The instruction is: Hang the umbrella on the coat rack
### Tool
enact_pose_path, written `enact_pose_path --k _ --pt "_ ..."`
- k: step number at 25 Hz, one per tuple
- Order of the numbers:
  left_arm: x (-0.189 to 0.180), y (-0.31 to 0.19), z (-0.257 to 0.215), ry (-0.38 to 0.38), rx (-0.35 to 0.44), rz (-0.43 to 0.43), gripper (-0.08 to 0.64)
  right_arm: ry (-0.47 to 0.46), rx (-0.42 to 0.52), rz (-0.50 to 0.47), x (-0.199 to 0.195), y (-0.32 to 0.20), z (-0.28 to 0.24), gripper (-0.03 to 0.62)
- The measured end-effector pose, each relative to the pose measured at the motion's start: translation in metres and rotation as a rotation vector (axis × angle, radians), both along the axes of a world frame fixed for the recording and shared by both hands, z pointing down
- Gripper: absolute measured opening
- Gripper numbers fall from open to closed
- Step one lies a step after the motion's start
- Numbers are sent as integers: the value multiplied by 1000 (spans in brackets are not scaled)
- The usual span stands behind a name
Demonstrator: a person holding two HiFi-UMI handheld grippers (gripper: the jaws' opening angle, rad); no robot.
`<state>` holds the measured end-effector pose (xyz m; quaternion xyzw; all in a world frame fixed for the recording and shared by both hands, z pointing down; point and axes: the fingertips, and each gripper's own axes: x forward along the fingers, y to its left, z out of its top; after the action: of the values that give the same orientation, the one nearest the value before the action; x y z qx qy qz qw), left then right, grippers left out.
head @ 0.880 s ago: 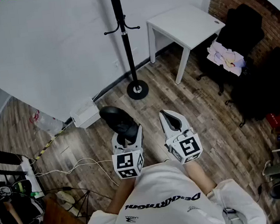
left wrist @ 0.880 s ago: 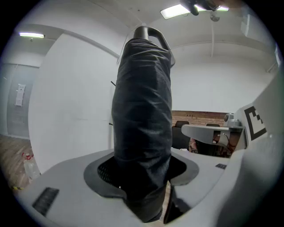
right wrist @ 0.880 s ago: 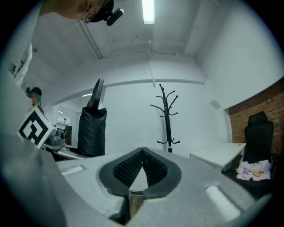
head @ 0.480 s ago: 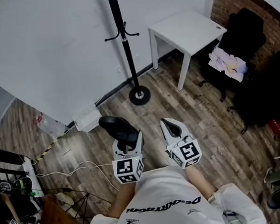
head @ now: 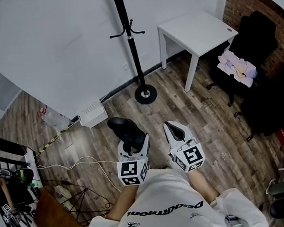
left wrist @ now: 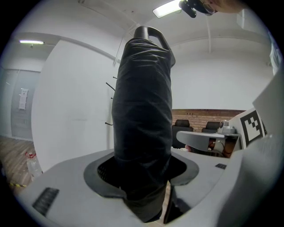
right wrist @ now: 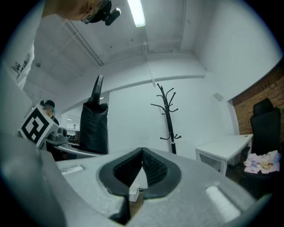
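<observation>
**Item 1: umbrella** [head: 125, 129]. Black, folded, in its sleeve. Held in the left tool [head: 134, 145], whose jaws stand wide apart w/ the pads pressed on the lower part of the bundle. Long axis approx. upright, crossing the jaws. Loop handle [left wrist: 149, 32] is at the top end, clear of the tool. Not yet on the rack.

**Item 2: right tool** [head: 175, 130]. Jaws closed together, nothing btw them. Carried level, just beside the left tool, in front of the person's chest.

**Item 3: coat rack** [head: 134, 46]. Black pole on a round base [head: 145, 94], standing on the floor [head: 181, 106] at the foot of the white wall [head: 50, 54], just left of the white table [head: 193, 29]. Hook sets: one part-way up [head: 127, 32], one at the top edge of the head view.

**Key relation.** Rack lies straight ahead of both tools, well apart, its base roughly on the line btw them. Neither hand is clearly nearer, but the left has the load. Judged: carry phase, hanging not begun. Next move likely calls for closing the gap, then lifting so the loop end meets a hook. Pole and umbrella axes run approx. parallel, so the loop must come in from the side.

**Misc.** Cables and a white box [head: 92, 113] lie along the wall's foot, left of the route.
</observation>
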<state>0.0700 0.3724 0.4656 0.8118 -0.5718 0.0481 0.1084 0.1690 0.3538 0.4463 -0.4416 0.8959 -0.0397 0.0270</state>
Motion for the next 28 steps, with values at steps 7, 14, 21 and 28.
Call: enact_pose_path --k 7,14,21,28 --pt "4 -6 12 7 -26 -12 249 -1 42 38 13 -8 -7 -3" --pt "-6 -41 23 23 -42 -4 249 14 33 30 -1 -43 -2 -3" --pt "-24 -110 31 22 -44 35 249 29 19 45 -27 -115 5 -3" --pt "-63 -209 21 27 -46 83 249 43 16 63 -76 -210 -8 -3"
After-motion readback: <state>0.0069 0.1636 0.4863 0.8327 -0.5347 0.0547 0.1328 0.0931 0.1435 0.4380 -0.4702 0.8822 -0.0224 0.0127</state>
